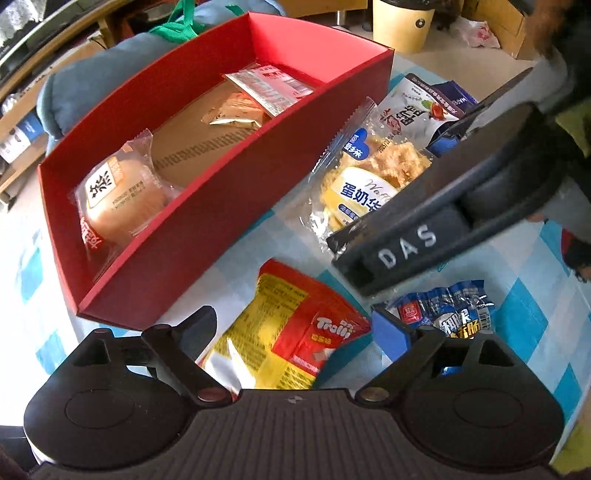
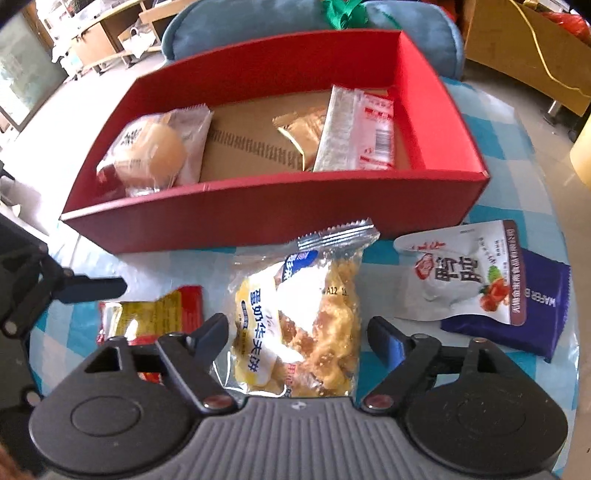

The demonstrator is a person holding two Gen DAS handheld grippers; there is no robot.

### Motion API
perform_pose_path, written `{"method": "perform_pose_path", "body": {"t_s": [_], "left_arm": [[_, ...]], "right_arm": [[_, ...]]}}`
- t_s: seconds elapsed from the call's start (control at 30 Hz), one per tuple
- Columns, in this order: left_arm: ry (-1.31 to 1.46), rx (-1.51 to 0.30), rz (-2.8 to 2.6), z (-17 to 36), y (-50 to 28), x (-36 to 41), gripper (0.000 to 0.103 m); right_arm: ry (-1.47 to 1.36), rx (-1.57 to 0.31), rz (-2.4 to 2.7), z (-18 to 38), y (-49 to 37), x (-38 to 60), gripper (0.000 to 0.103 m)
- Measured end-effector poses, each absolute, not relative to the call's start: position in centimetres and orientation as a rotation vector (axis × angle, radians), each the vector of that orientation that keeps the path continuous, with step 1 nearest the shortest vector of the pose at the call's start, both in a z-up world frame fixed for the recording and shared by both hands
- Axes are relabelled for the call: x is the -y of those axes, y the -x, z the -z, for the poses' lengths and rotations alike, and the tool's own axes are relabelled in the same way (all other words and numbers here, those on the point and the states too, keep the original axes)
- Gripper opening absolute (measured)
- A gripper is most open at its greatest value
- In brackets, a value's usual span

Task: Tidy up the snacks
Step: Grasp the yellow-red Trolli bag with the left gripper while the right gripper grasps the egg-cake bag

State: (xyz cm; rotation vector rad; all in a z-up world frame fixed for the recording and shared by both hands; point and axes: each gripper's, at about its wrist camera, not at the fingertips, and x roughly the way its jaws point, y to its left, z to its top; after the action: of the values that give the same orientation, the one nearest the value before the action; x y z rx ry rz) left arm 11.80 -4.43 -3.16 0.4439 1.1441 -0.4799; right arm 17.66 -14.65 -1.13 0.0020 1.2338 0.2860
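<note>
Left gripper (image 1: pixel 295 325) poised over the Trolli bag (image 1: pixel 291 343), fingers spread and empty, likely for a straight drop onto it; right gripper (image 2: pixel 297 332) straddling the waffle pack (image 2: pixel 295 321), fingers spread wide at either side, not yet pinching. Further right, white pouch (image 2: pixel 458 273) lying over a purple wafer pack (image 2: pixel 517 325), all loose just before the red box (image 2: pixel 258 218), where a bun (image 2: pixel 151 151), gold sachet (image 2: pixel 295 133) and red-and-white packet (image 2: pixel 358 129) already sit against the ends, middle left free. Blue-checked bench (image 2: pixel 495 133), blue cushion (image 2: pixel 236 33) behind, cluttered room with cardboard boxes beyond.
</note>
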Motion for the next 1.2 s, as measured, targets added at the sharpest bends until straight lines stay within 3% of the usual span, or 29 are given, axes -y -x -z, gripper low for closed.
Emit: {"method": "perform_pose_path", "body": {"t_s": [0.17, 0.33, 0.5, 0.7, 0.83, 0.97, 1.07, 1.13, 1.17, 1.2], "left_arm": [[-0.502, -1.147, 0.493, 4.1, -11.6, 5.0, 0.096], [-0.494, -1.162, 0.458, 4.0, -10.6, 4.7, 0.094], [-0.469, -1.178, 0.418, 3.5, -9.8, 4.5, 0.081], [-0.407, -1.187, 0.351, 3.1, -10.5, 3.4, 0.063], [-0.377, -1.195, 0.335, 2.9, -11.1, 3.0, 0.062], [-0.392, -1.183, 0.298, 3.2, -11.4, 3.1, 0.081], [-0.335, -1.205, 0.295, 3.3, -11.9, 2.3, 0.082], [-0.28, -1.217, 0.296, 3.4, -12.0, 1.8, 0.076], [-0.247, -1.222, 0.308, 3.3, -12.0, 1.5, 0.066], [-0.223, -1.225, 0.308, 3.2, -11.9, 1.3, 0.063]], "right_arm": [[0.011, -1.241, -0.318, 1.3, -17.4, 14.1, 0.088], [0.129, -1.209, -0.283, 1.7, -17.0, 13.7, 0.083], [0.182, -1.183, -0.294, 1.8, -16.2, 13.5, 0.074], [0.211, -1.168, -0.284, 1.6, -15.7, 14.0, 0.071], [0.214, -1.165, -0.282, 1.4, -15.5, 14.3, 0.07], [0.218, -1.162, -0.281, 1.2, -15.2, 14.5, 0.07], [0.209, -1.156, -0.285, 0.9, -15.0, 14.5, 0.07], [0.203, -1.147, -0.29, 0.5, -15.1, 14.5, 0.07], [0.2, -1.142, -0.29, 0.4, -15.1, 14.6, 0.07], [0.197, -1.136, -0.29, 0.2, -15.0, 14.6, 0.07]]}}
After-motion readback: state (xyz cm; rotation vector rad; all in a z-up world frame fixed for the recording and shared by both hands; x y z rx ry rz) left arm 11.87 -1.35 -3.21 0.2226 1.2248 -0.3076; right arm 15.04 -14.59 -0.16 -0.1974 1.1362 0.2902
